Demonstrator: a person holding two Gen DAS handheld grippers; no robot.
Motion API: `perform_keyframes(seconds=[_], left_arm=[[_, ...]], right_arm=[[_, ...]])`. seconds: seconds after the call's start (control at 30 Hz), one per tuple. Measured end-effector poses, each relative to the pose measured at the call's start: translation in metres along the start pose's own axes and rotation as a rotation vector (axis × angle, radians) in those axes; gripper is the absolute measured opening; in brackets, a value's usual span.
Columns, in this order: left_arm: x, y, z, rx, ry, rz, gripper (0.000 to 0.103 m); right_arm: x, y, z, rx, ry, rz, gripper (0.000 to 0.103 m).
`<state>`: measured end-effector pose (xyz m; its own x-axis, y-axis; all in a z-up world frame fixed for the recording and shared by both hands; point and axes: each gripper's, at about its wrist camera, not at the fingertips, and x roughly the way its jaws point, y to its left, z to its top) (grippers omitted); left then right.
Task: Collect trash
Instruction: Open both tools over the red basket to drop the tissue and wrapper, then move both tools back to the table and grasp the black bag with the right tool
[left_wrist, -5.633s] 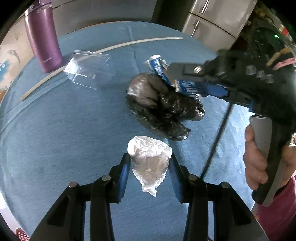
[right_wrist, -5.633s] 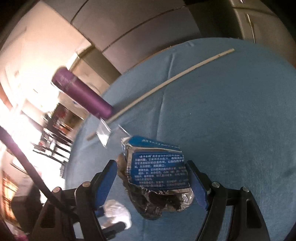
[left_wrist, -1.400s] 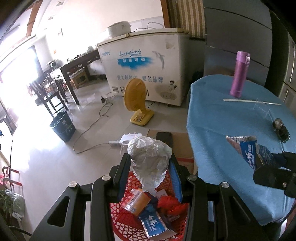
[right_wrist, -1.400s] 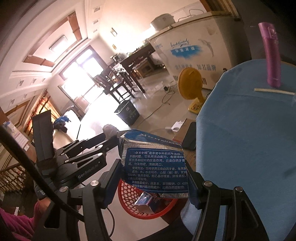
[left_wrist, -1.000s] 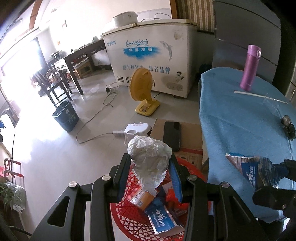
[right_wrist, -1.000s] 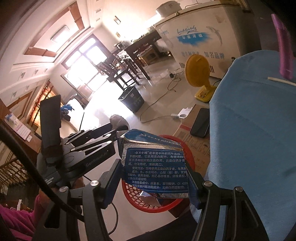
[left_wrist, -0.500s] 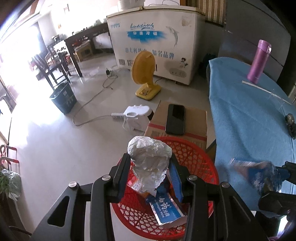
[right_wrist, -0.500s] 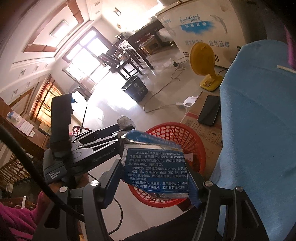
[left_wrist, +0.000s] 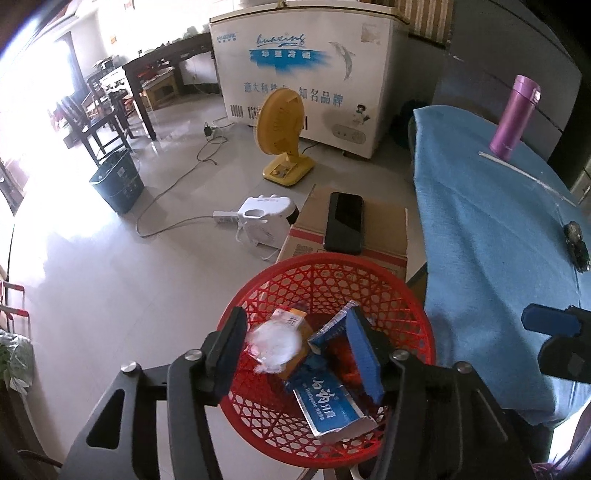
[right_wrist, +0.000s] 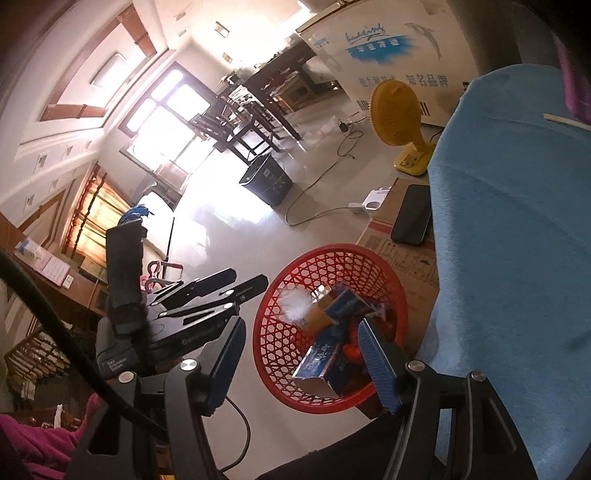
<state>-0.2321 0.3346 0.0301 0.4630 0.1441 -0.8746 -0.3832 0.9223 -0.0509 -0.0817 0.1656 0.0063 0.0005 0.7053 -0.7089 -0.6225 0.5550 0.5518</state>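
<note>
A red mesh basket (left_wrist: 402, 288) (right_wrist: 288, 273) stands on the floor beside the blue-clothed table. In it lie a crumpled white wrapper (left_wrist: 275, 345) (right_wrist: 293, 304), blue cartons (left_wrist: 328, 410) (right_wrist: 321, 365) and an orange carton (left_wrist: 295, 321). My left gripper (left_wrist: 299, 350) is open and empty above the basket; it also shows in the right wrist view (right_wrist: 243, 280). My right gripper (right_wrist: 301, 358) is open and empty above the basket's near side. A crumpled black bag (left_wrist: 576, 247) lies on the table.
A cardboard box (left_wrist: 384, 221) with a black phone (left_wrist: 343, 221) stands behind the basket. A purple flask (left_wrist: 513, 118) and a white stick (left_wrist: 524, 175) are on the blue table (left_wrist: 491, 229). A yellow fan (left_wrist: 282, 136), white heater (left_wrist: 264, 216), dark bin (left_wrist: 118, 181) and freezer (left_wrist: 306, 62) stand on the floor.
Both grippers have opened. The white wrapper has dropped from my left gripper and the blue packet from my right gripper into the red basket.
</note>
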Motion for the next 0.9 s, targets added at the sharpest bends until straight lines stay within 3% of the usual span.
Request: perform_keyframes(seconds=[0.1, 0.9], left_arm=[[-0.001, -0.005, 0.001, 0.011, -0.004, -0.007, 0.065], [-0.028, -0.056, 0.007, 0.149, -0.079, 0.059, 0.066]], right_arm=[[-0.004, -0.003, 0.0, 0.012, -0.011, -0.003, 0.068], [-0.057, -0.037, -0.006, 0.14, -0.132, 0.012, 0.068]])
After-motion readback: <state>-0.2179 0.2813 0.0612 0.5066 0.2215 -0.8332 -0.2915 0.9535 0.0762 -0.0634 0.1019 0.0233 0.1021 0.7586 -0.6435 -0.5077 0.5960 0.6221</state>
